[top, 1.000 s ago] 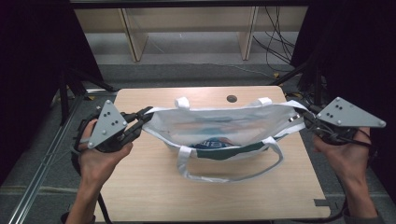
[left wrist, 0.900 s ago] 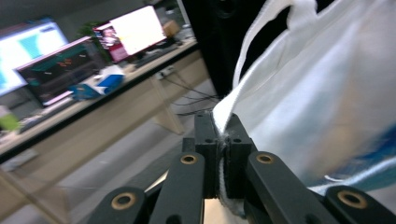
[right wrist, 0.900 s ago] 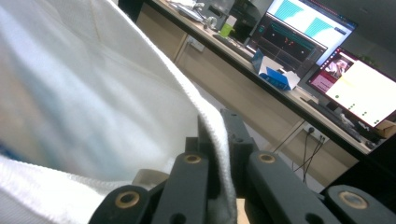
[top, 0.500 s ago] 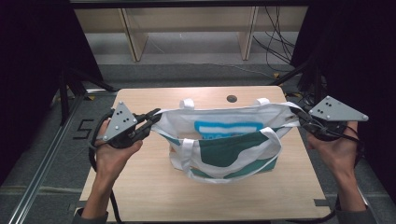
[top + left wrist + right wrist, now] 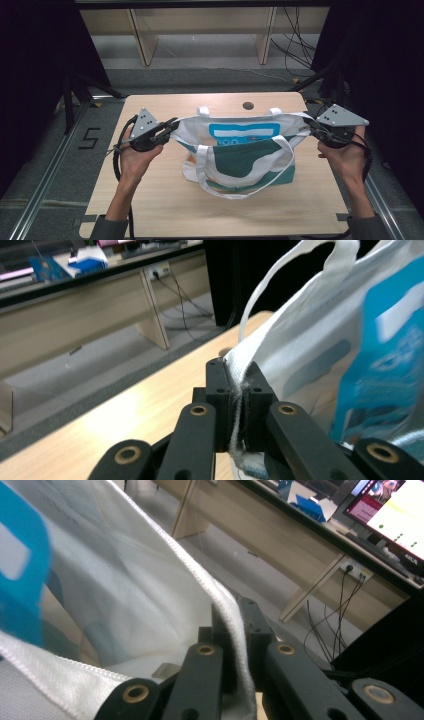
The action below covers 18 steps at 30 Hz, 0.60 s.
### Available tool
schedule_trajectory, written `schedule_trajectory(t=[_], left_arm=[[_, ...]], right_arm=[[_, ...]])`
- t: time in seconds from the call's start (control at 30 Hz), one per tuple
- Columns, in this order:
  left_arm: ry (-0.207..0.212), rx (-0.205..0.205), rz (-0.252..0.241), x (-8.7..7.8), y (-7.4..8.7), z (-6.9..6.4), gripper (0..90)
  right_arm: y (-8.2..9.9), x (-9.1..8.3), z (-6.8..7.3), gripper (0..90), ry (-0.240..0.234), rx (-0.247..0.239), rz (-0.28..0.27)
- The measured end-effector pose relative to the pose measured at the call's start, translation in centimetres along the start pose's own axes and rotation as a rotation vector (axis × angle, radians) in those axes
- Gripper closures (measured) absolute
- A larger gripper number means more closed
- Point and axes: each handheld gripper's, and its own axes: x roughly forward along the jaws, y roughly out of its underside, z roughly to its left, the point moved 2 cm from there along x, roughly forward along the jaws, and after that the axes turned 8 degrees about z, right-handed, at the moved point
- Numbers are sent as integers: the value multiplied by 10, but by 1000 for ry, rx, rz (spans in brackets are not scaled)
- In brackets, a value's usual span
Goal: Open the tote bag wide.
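Note:
A white tote bag [image 5: 240, 150] with blue and green print hangs stretched between my two grippers over the wooden table [image 5: 150, 200]. My left gripper [image 5: 172, 125] is shut on the bag's left top corner. In the left gripper view the white hem [image 5: 240, 370] is pinched between the black jaws of the left gripper [image 5: 236, 390]. My right gripper [image 5: 307, 125] is shut on the right top corner. The right gripper view shows the stitched edge [image 5: 220, 600] running into the closed jaws of the right gripper [image 5: 235, 635]. One white handle [image 5: 235, 175] droops in front of the bag.
A round hole [image 5: 248, 105] sits near the table's far edge. Beyond the table are wooden shelf legs [image 5: 145, 45] and cables [image 5: 295, 45] on the floor. A metal rail [image 5: 45, 175] with a "5" mark [image 5: 89, 138] runs along the left.
The bag has been lifted and pulled taut, so its printed face now stands upright. Both grippers have moved toward the near side and slightly inward, still holding the corners.

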Motion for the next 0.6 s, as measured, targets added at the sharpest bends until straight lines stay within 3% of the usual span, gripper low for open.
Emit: schedule_trajectory(t=[0.07, 0.1, 0.33, 0.4, 0.6], left_arm=[[16, -24, 12, 5, 8, 3, 834], [16, -4, 11, 8, 12, 5, 830], [25, -10, 80, 21, 35, 4, 826], [25, -5, 87, 23, 38, 4, 820], [19, 20, 135, 33, 53, 2, 820]], right_arm=[[5, 6, 2, 880, -10, 15, 3], [8, 9, 2, 880, -20, 22, 7], [30, 23, 17, 879, -29, 62, 10], [34, 28, 18, 879, -27, 41, 35], [42, 36, 22, 878, -36, 39, 72]])
